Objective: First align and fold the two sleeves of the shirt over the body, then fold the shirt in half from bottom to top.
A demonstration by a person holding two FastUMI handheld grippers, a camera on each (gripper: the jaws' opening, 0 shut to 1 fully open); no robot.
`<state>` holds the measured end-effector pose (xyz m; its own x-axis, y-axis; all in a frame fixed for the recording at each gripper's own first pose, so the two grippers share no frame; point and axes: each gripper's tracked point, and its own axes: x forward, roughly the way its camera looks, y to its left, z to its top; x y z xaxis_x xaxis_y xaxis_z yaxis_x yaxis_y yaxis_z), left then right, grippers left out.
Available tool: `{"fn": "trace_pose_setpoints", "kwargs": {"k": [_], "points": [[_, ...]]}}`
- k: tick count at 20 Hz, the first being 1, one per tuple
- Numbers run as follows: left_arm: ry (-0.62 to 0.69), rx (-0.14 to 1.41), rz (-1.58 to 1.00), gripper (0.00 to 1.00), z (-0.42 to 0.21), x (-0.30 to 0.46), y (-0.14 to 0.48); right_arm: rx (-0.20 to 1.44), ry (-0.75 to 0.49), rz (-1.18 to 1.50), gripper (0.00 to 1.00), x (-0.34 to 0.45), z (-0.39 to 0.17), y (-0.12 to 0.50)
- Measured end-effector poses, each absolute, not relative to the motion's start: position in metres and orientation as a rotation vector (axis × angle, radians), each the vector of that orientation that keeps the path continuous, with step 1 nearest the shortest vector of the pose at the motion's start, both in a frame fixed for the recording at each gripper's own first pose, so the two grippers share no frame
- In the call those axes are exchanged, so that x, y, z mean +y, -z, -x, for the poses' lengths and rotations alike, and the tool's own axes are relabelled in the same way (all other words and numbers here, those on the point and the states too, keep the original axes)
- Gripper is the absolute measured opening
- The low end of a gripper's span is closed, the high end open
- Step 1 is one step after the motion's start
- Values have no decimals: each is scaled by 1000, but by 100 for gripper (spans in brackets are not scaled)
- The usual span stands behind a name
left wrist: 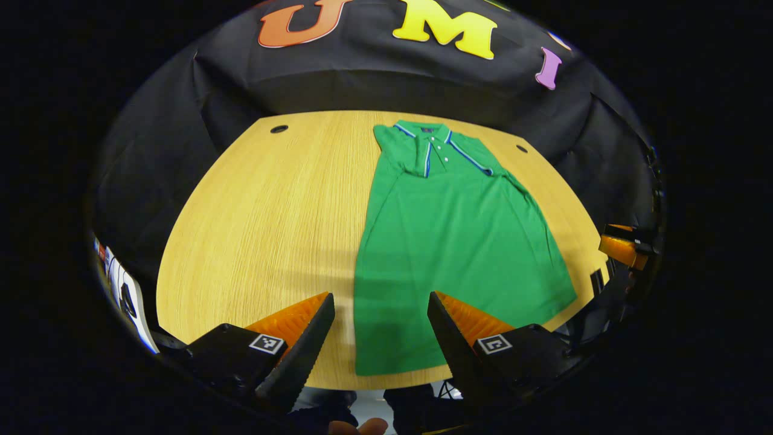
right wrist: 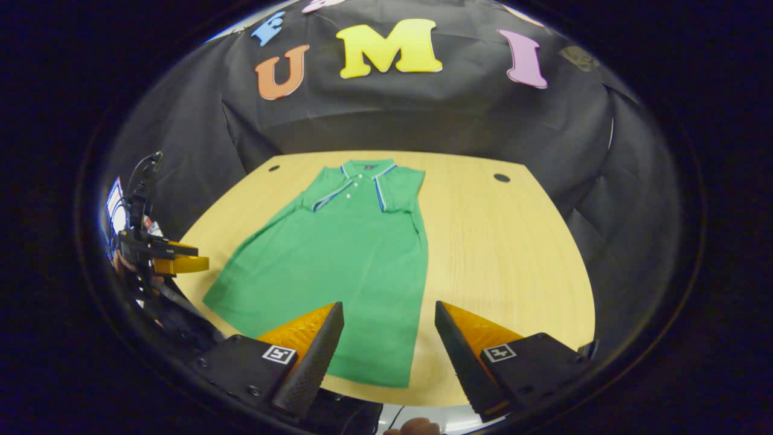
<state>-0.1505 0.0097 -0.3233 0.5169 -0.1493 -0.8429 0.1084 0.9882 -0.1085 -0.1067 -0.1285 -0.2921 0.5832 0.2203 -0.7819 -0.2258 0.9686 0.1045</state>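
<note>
One green shirt (left wrist: 453, 254) lies flat on the bench (left wrist: 259, 229); two claws, left claw (left wrist: 380, 323) and right claw (right wrist: 389, 332), both spread wide and holding nothing, hover above the shirt's hem.

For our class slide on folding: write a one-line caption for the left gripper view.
Open left gripper poised over the hem of a green polo shirt lying flat, sleeves folded in, on a wooden table.

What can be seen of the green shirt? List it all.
The green shirt is a polo of knit-looking fabric with a collar, a buttoned placket and blue-and-white trim. It lies flat, front up, on the wooden table, collar toward the far edge, hem near the front edge. Both sleeves look already folded over the body. Neither gripper touches it.
</note>
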Motion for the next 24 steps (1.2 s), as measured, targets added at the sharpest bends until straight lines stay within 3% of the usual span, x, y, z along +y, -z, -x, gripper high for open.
{"fn": "trace_pose_setpoints", "kwargs": {"k": [7, 13, 19, 20, 22, 24], "points": [[196, 1093, 73, 100, 191, -2, 361, 1135, -206, 16, 96, -143, 178, 362], [204, 1115, 11, 99, 195, -7, 375, 1142, -212, 67, 93, -131, 169, 382], [193, 1069, -62, 100, 186, -14, 378, 1137, -257, 105, 96, -114, 165, 388], [188, 1057, -60, 100, 185, -16, 379, 1135, -256, 107, 93, -113, 165, 387], [187, 1049, -62, 100, 185, -17, 381, 1132, -260, 111, 97, -111, 163, 389], [185, 1046, -57, 99, 184, -19, 381, 1143, -260, 110, 92, -111, 164, 389]]}}
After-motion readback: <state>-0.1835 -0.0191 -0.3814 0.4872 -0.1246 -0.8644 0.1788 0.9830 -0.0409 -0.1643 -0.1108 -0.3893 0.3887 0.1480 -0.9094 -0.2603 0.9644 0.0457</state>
